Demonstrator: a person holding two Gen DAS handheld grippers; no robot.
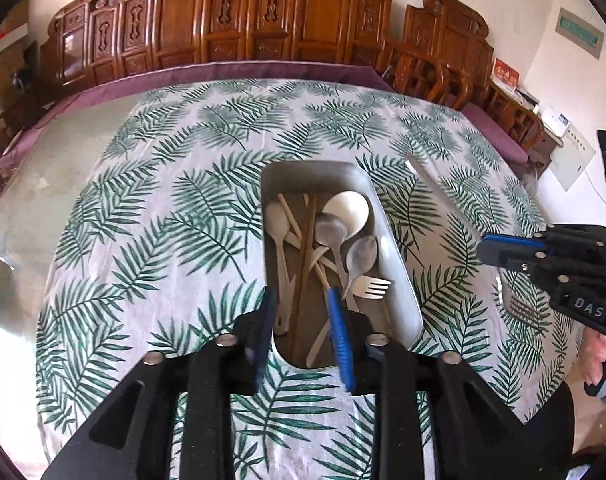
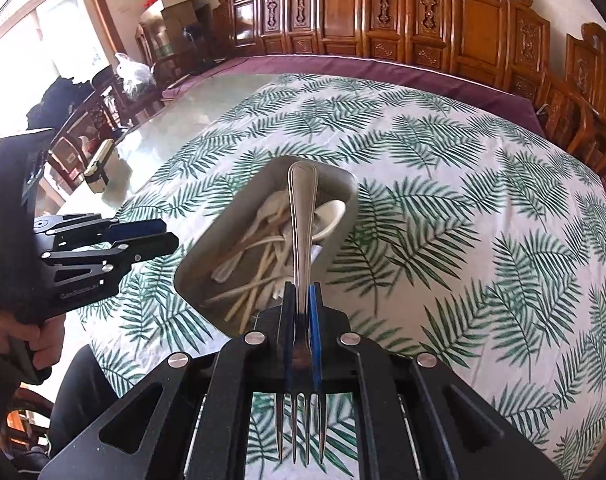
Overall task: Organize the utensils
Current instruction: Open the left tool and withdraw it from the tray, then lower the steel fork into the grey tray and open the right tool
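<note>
Between the closed fingers of the right gripper (image 2: 302,300) sits a metal fork (image 2: 302,240), clamped at its neck. Handle points forward and away, tines point back toward the camera, below the finger bases. Fork handle end overlaps the gray tray (image 2: 207,256) in the right wrist view; contact with the tray cannot be judged. In the left wrist view the right gripper (image 1: 487,252) comes in from the right edge, with the fork tines (image 1: 521,309) visible beneath its body and the handle (image 1: 425,180) running out over the tablecloth, right of the tray.

Left gripper (image 1: 301,300): fingers spread wide apart, nothing between them. Blue pad (image 1: 340,332) on one finger shows clearly; the other finger is blurred. Fingertips hang over the near end of the gray tray (image 1: 399,264). Whether they touch anything in it cannot be told. Seen from the right wrist, the left gripper (image 2: 159,236) is off to the left of the tray, held by a hand (image 2: 35,344).

Tray contents, left wrist view: white ladle-type spoon (image 1: 349,212), two gray spoons (image 1: 331,230) (image 1: 361,256), pale spoon (image 1: 277,220) along the left side, small pale fork (image 1: 373,286), brown chopsticks (image 1: 305,264) lying lengthwise, several pale sticks crossing.

Tray rests on a leaf-print tablecloth (image 1: 163,220) over a glass-topped table (image 1: 31,208). Carved wooden chairs (image 1: 231,20) line the far side.
</note>
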